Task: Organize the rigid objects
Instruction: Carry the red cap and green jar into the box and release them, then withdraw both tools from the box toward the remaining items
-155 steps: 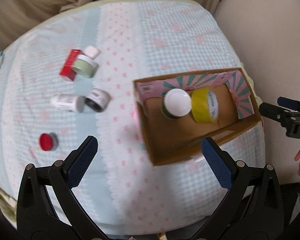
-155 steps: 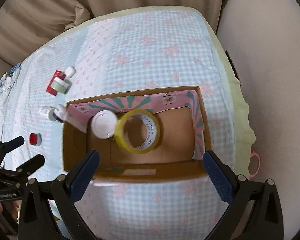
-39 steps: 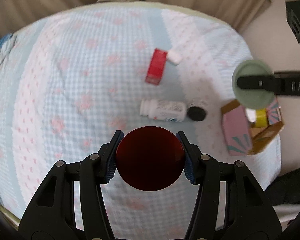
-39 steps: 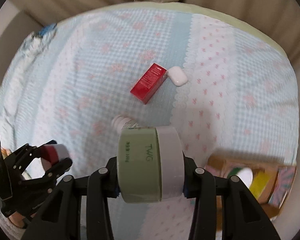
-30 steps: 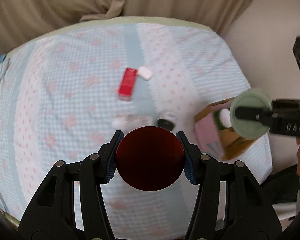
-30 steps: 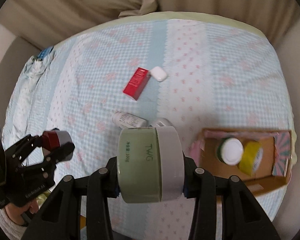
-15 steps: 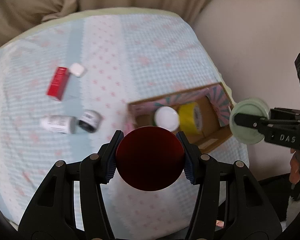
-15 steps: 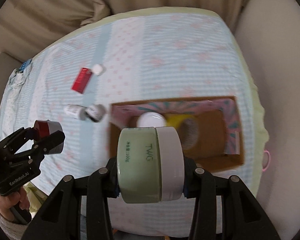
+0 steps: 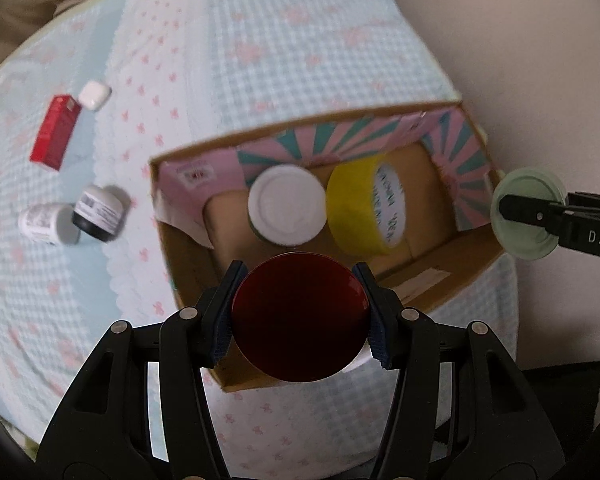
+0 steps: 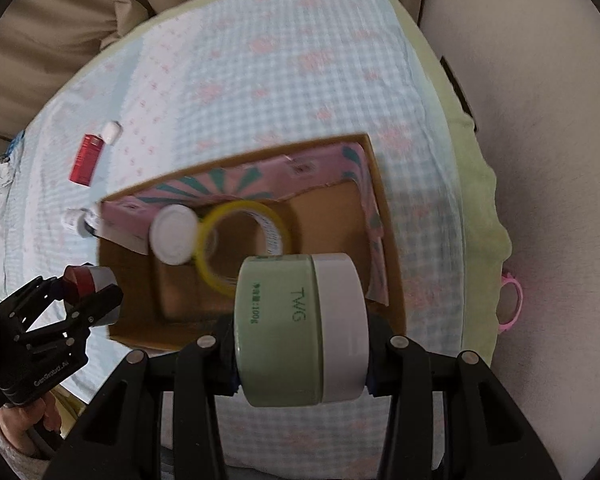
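Left wrist view: the left gripper (image 9: 300, 316) was clamped on a red-lidded jar (image 9: 300, 318) above the cardboard box's (image 9: 452, 276) near edge.

Right wrist view: the right gripper (image 10: 302, 336) squeezed a green jar (image 10: 288, 330) on its side — over the same box, which sat near the bed's (image 10: 260, 60) right edge.

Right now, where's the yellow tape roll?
The yellow tape roll stands on edge inside the cardboard box, right beside the white-lidded jar on that jar's right in the left wrist view, against the box's pink patterned wall.

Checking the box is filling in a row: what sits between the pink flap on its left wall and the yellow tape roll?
A white-lidded jar, upright against the tape roll; clearest in the left wrist view.
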Motion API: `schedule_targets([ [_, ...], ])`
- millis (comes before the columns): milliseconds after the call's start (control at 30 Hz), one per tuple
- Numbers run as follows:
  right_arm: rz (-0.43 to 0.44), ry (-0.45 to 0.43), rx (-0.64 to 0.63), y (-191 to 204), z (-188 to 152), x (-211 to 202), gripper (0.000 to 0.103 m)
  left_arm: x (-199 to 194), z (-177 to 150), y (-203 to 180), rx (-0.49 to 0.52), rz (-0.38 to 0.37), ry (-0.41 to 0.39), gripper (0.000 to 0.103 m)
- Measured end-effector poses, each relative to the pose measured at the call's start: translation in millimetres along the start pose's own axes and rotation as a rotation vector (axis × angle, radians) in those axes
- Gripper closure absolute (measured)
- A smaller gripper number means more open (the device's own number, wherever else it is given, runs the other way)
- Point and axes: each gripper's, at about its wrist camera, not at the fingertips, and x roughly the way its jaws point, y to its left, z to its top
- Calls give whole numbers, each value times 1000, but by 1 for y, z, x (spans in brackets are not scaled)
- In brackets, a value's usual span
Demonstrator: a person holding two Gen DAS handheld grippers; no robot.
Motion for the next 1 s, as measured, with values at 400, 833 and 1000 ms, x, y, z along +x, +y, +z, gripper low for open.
schedule_targets([
  [400, -13, 63, -70, -8, 8, 69, 63, 61, -3, 2, -9, 87, 104, 52],
  [833, 17, 76, -88, 1, 18, 86, 1, 62, 5, -9, 17, 16, 140, 0],
  [1000, 72, 8, -56, 0, 18, 74, 0, 61, 6, -10, 56, 41, 166, 0],
])
